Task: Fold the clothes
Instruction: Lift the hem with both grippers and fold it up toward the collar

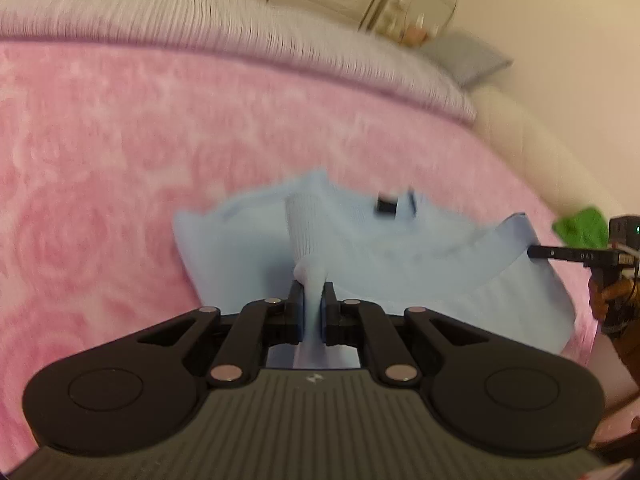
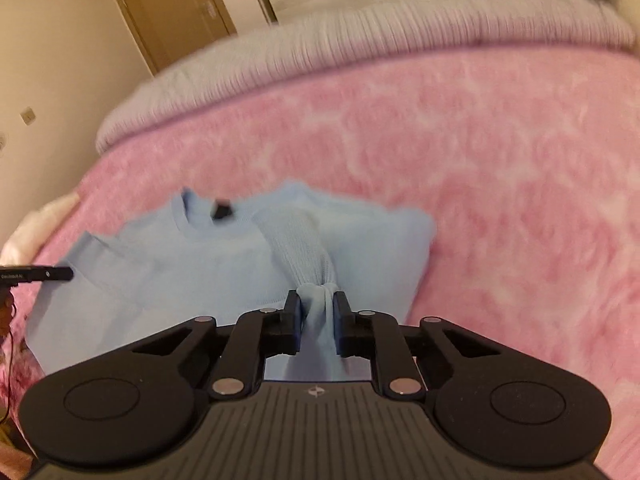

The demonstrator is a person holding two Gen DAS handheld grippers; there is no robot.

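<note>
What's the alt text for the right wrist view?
The right gripper is shut on a bunched ribbed part of a light blue sweater lying on a pink blanket. The left gripper's tip shows at the left edge.

Cream walls (image 2: 48, 40), brown wooden door (image 2: 172, 12), bed under pink fleece blanket (image 2: 480, 160), warm light.

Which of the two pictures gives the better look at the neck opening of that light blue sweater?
The right wrist view. There the collar of the light blue sweater shows as a clear ribbed curve with a dark label inside. In the left wrist view the collar is blurred, and the bunched ribbed fabric pinched in the left gripper covers part of it.
</note>
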